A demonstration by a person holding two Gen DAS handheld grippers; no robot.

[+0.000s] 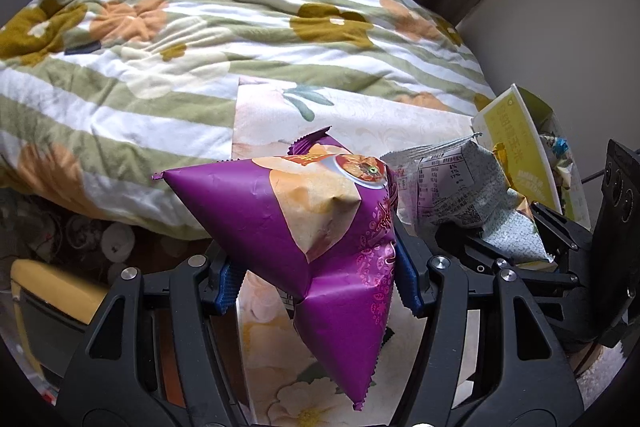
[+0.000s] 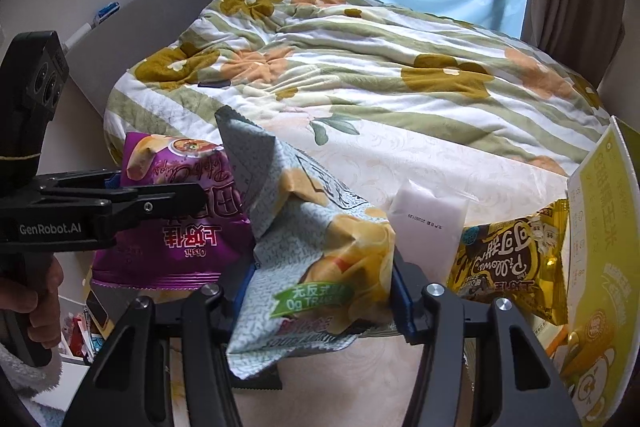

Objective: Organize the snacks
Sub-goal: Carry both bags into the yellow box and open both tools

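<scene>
Purple chip bag fills my near view, pinched between the blue pads of the left gripper, jaws partly closed and denting its lower half. Just to its right, my right gripper clamps the pale blue-grey chip bag the same way, squeezed low down so the top flops. Both bags hang clear above the pale flowered cloth, near the striped floral quilt behind. I judge the step to be carrying them to the yellow box at the right, where a yellow Pillows packet leans. To do it well I keep both grips gentle, so nothing bursts, and hold the bags apart, lowering each flat before letting go.
</scene>
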